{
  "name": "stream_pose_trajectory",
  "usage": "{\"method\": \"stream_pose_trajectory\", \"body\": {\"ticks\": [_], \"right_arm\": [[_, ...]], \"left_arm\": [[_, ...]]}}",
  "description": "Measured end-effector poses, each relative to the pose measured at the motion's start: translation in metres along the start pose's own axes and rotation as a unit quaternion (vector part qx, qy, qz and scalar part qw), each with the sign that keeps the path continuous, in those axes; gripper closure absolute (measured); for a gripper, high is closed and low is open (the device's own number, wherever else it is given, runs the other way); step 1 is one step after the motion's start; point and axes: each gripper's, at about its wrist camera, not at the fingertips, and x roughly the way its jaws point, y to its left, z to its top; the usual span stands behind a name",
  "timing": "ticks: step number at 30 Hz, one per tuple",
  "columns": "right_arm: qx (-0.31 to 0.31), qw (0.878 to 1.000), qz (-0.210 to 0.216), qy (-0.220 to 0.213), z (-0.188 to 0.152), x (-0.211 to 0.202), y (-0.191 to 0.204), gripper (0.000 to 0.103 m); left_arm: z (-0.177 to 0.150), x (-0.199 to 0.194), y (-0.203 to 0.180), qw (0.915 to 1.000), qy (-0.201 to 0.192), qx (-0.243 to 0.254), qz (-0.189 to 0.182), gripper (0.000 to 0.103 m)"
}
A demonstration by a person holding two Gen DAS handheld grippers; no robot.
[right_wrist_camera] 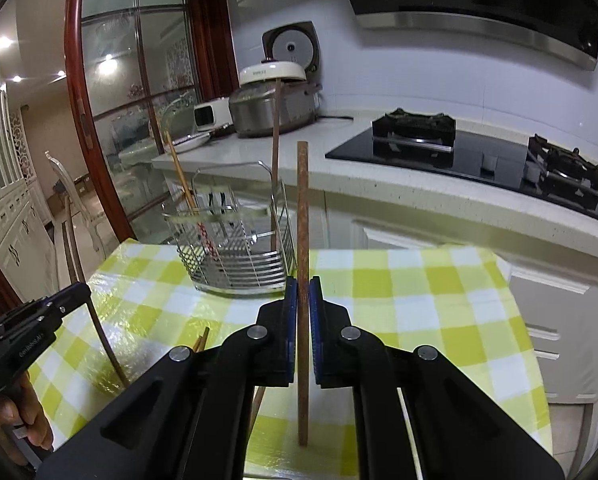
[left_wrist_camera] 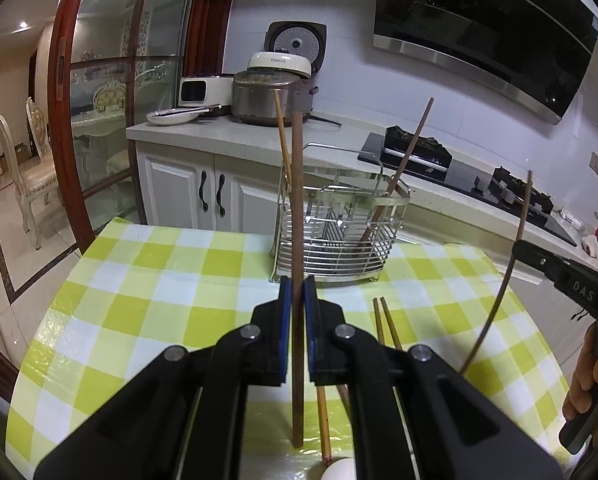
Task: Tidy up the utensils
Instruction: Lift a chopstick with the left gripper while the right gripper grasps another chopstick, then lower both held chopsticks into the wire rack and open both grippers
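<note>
On the right hand-held gripper [left_wrist_camera: 517, 248], seen from your left wrist view, white raised letters are reading "DAS" along its black body. On the cream lid of the rice cooker [left_wrist_camera: 279, 65] at the back of the kitchen counter, a small grey brand word is showing, but you are not getting it sharp enough to read in either view. On the left hand-held gripper [right_wrist_camera: 87, 289], seen from your right wrist view, a line of pale lettering is running along the black side, too blurred to make out. Nothing else is carrying legible text, numbers or signs.
</note>
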Motion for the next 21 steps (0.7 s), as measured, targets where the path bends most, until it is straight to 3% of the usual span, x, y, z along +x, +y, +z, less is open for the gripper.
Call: {"method": "stream_pose_trajectory", "body": {"ticks": [13,21], "right_arm": [[-0.003,1.0,0.005,-0.011,0.009,-0.013,0.0,0.095],[-0.014,1.0,0.015,-0.016,0.032,-0.017,0.009,0.095]], "left_arm": [[0.015,-0.009,-0.006,0.9997,-0.023,-0.004,-0.002,0.096],[0.037,-0.011,-0.011,0.9993,-0.037,-0.001,-0.006,0.096]]}}
